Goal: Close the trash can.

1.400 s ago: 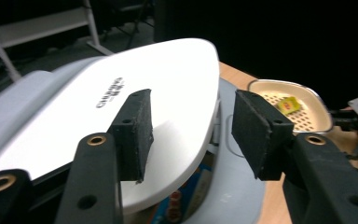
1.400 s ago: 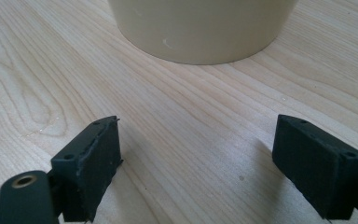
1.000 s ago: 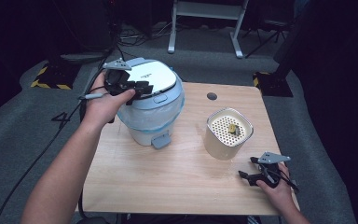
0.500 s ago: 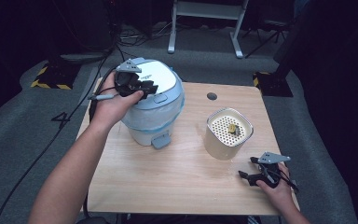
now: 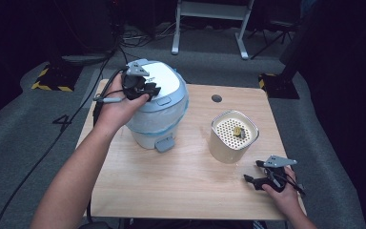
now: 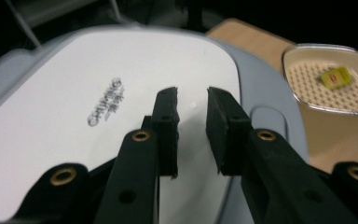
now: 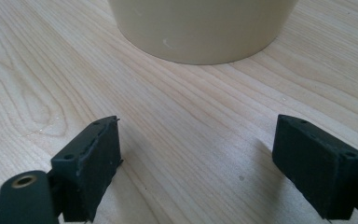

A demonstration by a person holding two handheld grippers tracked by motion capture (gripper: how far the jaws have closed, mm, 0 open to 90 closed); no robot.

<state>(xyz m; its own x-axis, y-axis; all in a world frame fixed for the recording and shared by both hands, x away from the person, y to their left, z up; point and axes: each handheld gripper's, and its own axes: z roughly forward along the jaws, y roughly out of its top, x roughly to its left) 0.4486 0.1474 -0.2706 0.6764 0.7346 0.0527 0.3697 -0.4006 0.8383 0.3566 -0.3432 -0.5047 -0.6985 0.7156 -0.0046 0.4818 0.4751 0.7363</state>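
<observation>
One desk (image 5: 181, 191), wooden, bearing two things: one white and pale-blue rice cooker (image 5: 159, 107) at the left rear with its lid down, and one cream inner pot (image 5: 233, 136) to its right, holding one small yellow item (image 5: 237, 131) on a perforated tray. Two grippers: the left gripper (image 5: 145, 88) hovers over the cooker's lid, its jaws having just been closing, a narrow gap between them with nothing gripped. The right gripper (image 5: 255, 179) rests low at the desk's near right edge beside the pot, jaws wide apart, gripping nothing.
</observation>
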